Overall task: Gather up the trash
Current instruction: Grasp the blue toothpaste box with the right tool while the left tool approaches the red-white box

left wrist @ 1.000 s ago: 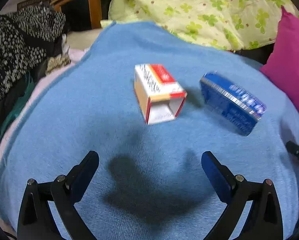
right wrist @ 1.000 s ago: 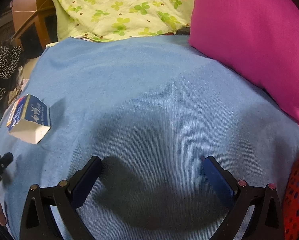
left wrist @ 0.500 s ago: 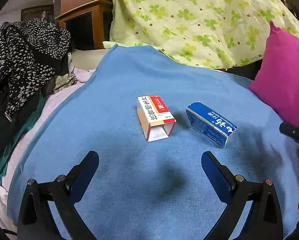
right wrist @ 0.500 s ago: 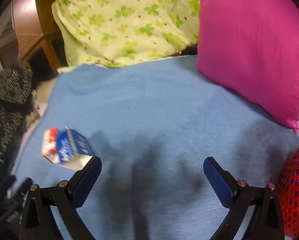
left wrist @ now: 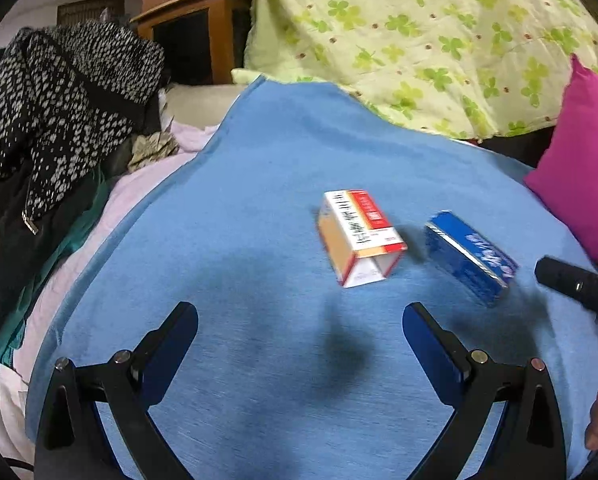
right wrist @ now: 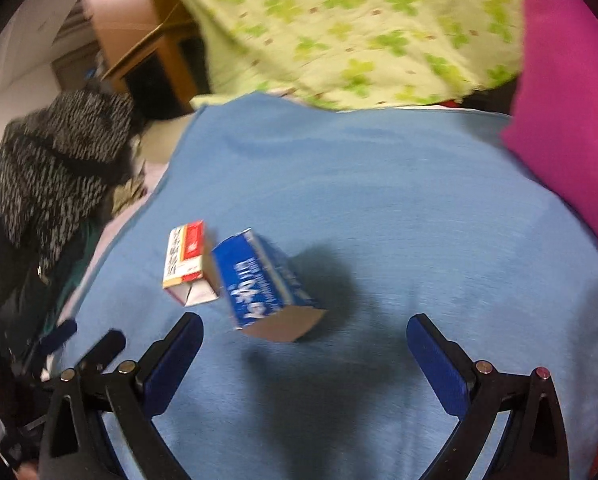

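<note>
Blue blanket (left wrist: 259,184) covers the bed, and two little boxes lie side by side in its middle: a red and white box (left wrist: 359,236) and a blue box (right wrist: 259,280). Both the left gripper (left wrist: 299,336) and the right gripper (right wrist: 303,344) are wide apart, holding nothing, with the boxes just ahead of them.

Blue blanket (left wrist: 259,208) covers bed. Far: green clover-print quilt (left wrist: 419,40). Right: magenta pillow (left wrist: 583,168). Left: black/white speckled garment (left wrist: 59,100), wooden cabinet (left wrist: 195,24) behind.
</note>
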Available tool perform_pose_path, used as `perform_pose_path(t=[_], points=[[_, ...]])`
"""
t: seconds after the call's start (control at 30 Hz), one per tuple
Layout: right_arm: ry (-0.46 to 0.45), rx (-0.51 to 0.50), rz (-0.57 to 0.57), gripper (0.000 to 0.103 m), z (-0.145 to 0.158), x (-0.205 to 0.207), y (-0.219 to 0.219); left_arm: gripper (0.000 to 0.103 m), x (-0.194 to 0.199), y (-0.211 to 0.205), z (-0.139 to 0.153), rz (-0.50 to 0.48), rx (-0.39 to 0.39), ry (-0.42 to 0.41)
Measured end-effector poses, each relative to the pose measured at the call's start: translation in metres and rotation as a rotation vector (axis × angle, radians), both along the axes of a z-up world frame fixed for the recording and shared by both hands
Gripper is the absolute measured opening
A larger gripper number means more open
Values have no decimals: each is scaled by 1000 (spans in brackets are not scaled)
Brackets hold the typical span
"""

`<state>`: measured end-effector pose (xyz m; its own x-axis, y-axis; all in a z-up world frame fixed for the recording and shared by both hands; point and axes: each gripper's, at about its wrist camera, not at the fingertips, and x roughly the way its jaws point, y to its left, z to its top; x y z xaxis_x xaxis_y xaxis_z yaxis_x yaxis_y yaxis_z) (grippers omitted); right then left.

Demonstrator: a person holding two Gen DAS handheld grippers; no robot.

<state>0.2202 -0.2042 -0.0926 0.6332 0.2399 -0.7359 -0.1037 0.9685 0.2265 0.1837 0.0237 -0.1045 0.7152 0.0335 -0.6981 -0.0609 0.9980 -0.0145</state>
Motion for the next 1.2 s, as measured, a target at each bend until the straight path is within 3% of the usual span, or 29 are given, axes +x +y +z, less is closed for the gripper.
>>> perform_pose_path(t=[0.27,0.4,0.57,0.8,1.0,1.2], points=[[2,-23,68,102,-13,24,27,102,15,27,-3,46,-34,35],[24,-2,73,85,-21,37,29,102,20,31,-6,48,-50,51],[67,16,90,74,-35,47,31,102,27,30,-9,40,-57,65],[23,3,83,58,-33,46,29,102,42,23,-12,6,-93,62],[40,74,38,49,-35,48,4,102,57,4,-7,-52,-83,14],[55,156,18,47,-41,48,-15,102,84,-23,-12,-125,-110,7]])
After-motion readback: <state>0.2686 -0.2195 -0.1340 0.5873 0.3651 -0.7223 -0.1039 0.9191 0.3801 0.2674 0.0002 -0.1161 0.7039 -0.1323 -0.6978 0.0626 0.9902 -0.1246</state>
